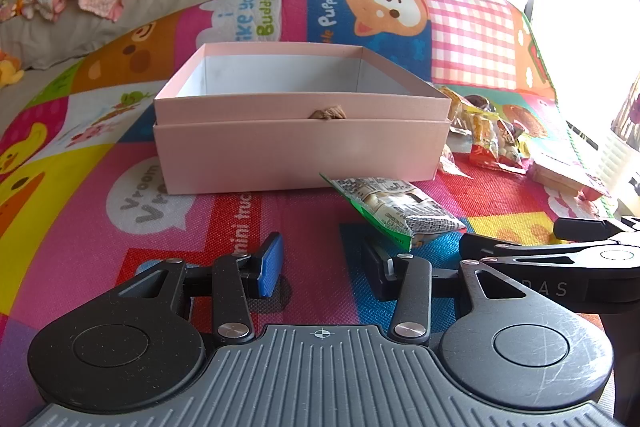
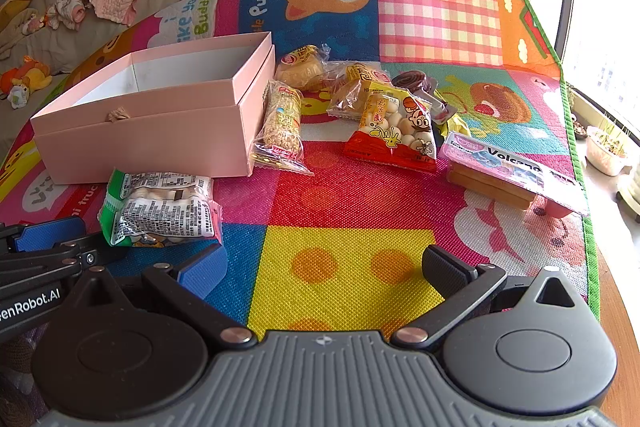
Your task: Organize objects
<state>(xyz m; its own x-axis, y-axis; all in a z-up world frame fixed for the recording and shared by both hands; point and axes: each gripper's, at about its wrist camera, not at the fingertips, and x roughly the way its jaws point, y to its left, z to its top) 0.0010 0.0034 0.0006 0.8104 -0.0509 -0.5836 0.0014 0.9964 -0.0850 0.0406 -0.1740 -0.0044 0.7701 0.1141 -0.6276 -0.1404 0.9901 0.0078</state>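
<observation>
An open pink box [image 1: 300,147] stands on the colourful play mat; the part of its inside that shows is bare white. A green and white snack packet [image 1: 396,207] lies in front of the box, its near corner just beyond the right finger of my left gripper [image 1: 322,267]. That gripper is open with only mat between its pads. My right gripper [image 2: 324,267] hovers wide open over a yellow square of the mat, and the same packet [image 2: 160,207] lies to its left. Nothing is held.
Right of the box [image 2: 152,139] lie a puffed-rice bar [image 2: 280,123], two bun packs [image 2: 304,67], a red and yellow snack bag [image 2: 394,131] and a pink wafer pack [image 2: 516,175]. The mat's green edge [image 2: 588,227] runs along the right, by a window sill with a pot.
</observation>
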